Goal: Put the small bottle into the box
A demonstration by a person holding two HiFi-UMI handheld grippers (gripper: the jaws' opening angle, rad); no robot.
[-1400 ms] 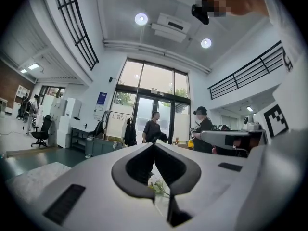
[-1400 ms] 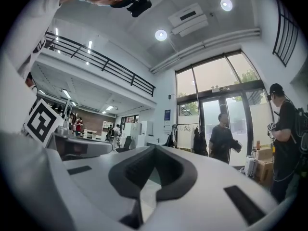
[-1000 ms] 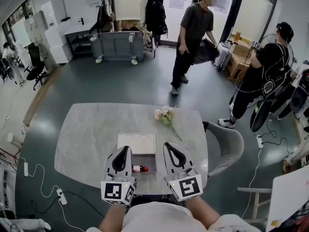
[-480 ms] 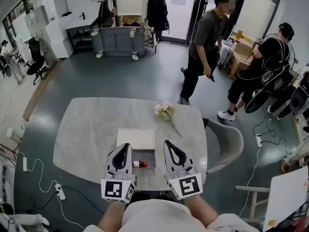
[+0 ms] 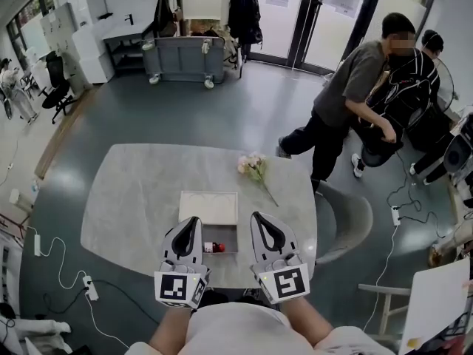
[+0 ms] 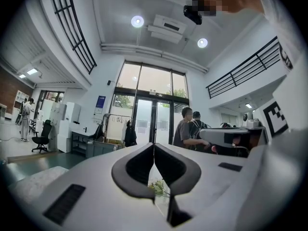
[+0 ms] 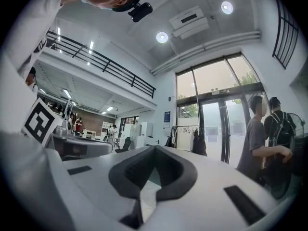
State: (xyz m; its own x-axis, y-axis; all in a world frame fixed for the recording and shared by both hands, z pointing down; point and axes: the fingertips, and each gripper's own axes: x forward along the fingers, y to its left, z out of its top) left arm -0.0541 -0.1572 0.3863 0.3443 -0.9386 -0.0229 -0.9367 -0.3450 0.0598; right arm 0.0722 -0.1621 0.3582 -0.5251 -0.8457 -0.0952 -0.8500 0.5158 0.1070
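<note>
You're in a tall open workspace, part office, part lab. Glass doors point(image 5: 310, 21) line the far wall above a grey floor point(image 5: 222, 117). White cabinets point(image 5: 87, 35) and an office chair point(image 5: 58, 91) stand far left. A wheeled grey cart point(image 5: 183, 59) sits beside hung coats point(image 5: 242, 17). A power strip point(image 5: 87, 287) lies off the table's point(image 5: 133, 198) near-left corner. Balcony railing point(image 6: 245, 71) and ceiling lights point(image 6: 137, 21) are overhead.

One bottle point(image 5: 213, 248), one box point(image 5: 209, 208), one flower sprig point(image 5: 253, 167), two tongs point(image 5: 194, 220) point(image 5: 256, 216).

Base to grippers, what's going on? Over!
Left gripper shut, empty. Right gripper shut, empty. Small bottle lying inside the open box. Nothing in the way. Over.
</note>
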